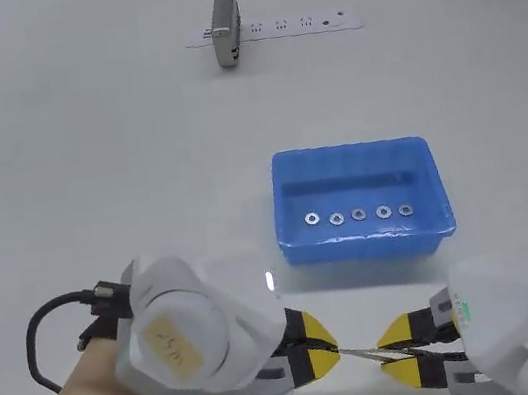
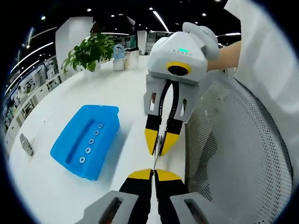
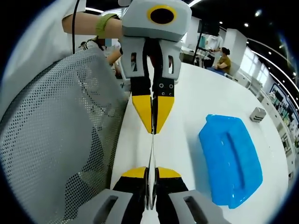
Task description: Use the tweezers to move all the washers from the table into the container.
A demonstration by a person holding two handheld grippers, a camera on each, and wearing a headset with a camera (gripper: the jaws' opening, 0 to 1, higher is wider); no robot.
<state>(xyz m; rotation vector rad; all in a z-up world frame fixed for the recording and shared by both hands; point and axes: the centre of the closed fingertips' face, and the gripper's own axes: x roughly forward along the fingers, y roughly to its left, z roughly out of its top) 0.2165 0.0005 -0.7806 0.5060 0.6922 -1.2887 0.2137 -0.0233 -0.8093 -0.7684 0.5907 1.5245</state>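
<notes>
The thin metal tweezers stretched between the two yellow-tipped grippers at the near edge of the white table. The left gripper had its jaws pinched tight on one end, and the right gripper was clamped on the other. Just beyond them sat the blue plastic rectangular container, with five small silver washers in a row on its floor.

Washers lie in the container (in a row).
</notes>
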